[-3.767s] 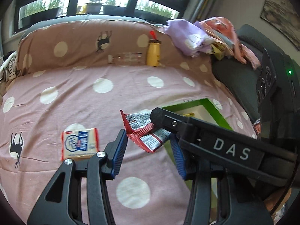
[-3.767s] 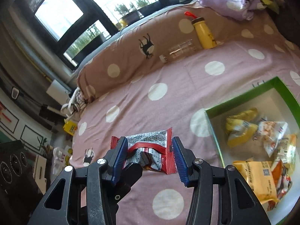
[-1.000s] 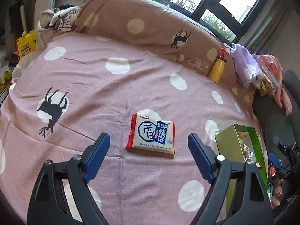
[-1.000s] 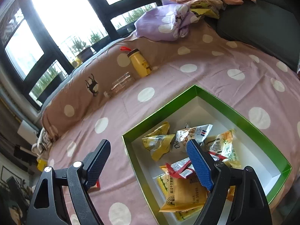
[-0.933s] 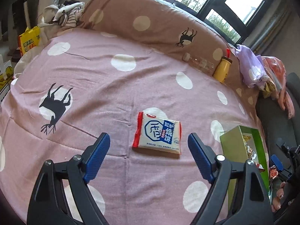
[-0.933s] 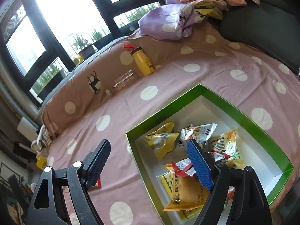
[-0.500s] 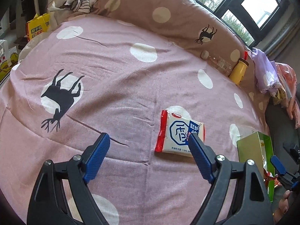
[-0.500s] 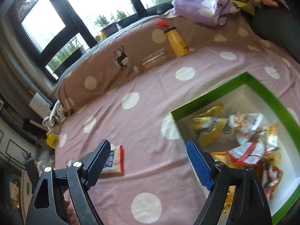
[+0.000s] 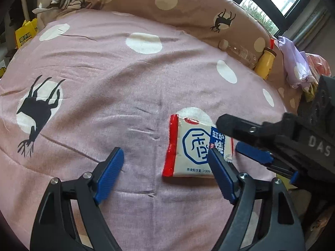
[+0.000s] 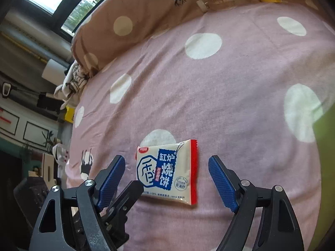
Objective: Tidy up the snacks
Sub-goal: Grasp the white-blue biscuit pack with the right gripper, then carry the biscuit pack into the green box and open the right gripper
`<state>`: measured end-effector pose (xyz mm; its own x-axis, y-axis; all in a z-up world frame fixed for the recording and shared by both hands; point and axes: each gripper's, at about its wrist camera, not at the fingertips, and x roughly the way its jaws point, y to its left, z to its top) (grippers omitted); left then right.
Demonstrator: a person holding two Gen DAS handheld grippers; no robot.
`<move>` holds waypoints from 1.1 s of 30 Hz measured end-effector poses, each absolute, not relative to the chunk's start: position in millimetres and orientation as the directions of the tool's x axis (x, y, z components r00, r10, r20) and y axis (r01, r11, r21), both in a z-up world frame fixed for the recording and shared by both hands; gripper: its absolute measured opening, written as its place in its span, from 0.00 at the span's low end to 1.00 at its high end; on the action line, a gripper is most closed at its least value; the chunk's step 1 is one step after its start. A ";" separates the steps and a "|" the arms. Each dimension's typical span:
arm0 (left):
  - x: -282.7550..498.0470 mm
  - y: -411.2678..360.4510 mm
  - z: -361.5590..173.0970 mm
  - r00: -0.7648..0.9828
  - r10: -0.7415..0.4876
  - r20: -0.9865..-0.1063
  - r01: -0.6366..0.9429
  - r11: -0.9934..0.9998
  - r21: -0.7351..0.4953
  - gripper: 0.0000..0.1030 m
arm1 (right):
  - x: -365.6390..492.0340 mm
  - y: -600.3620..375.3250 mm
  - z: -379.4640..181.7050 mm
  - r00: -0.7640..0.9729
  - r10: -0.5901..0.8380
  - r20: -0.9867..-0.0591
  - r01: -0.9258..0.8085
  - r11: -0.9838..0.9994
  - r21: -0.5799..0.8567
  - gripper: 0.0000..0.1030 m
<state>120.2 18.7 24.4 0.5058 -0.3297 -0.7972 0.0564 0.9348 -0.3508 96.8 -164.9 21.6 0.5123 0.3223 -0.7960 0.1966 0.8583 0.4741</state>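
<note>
A white snack packet with blue print and red ends (image 9: 192, 148) lies flat on the pink dotted bedspread (image 9: 125, 79); it also shows in the right wrist view (image 10: 167, 172). My right gripper (image 10: 167, 177) is open and empty, hovering just above the packet, its jaws wide on either side. My left gripper (image 9: 165, 171) is open and empty, just left of the packet; its right finger overlaps the packet's edge. The right gripper's body enters the left wrist view from the right (image 9: 272, 142). A blurred edge of the green box (image 10: 326, 146) shows at far right.
A yellow bottle (image 9: 264, 62) and a clear bottle (image 9: 240, 52) lie against the brown dotted bolster (image 9: 188, 6) at the back. A lilac cloth bundle (image 9: 297, 67) sits at the back right. Crumpled clothes (image 10: 71, 81) lie at the bed's left end.
My right gripper has swung left from the green box to over the white packet. My left gripper has dropped lower and shifted left, so the packet now lies by its right finger.
</note>
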 end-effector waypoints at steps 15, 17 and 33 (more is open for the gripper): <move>113.1 1.8 24.4 0.473 -0.381 -0.794 0.128 0.922 -0.366 0.37 | 94.0 -152.2 14.8 0.490 0.402 -0.774 0.126 0.846 0.519 0.57; 106.4 -0.1 24.7 0.454 -0.396 -0.798 0.127 0.915 -0.383 0.37 | 88.6 -150.6 16.6 0.489 0.411 -0.769 0.123 0.841 0.527 0.55; 9.0 -11.3 67.1 0.555 -0.393 -0.733 0.178 0.917 -0.357 0.37 | -8.7 -126.1 65.5 0.602 0.332 -0.726 0.052 0.891 0.450 0.54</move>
<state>9.0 -11.3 67.1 0.5548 -0.3933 -0.7332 0.1778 0.9169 -0.3574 -8.7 -126.1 65.5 0.6021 0.3316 -0.7263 0.0520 0.8915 0.4501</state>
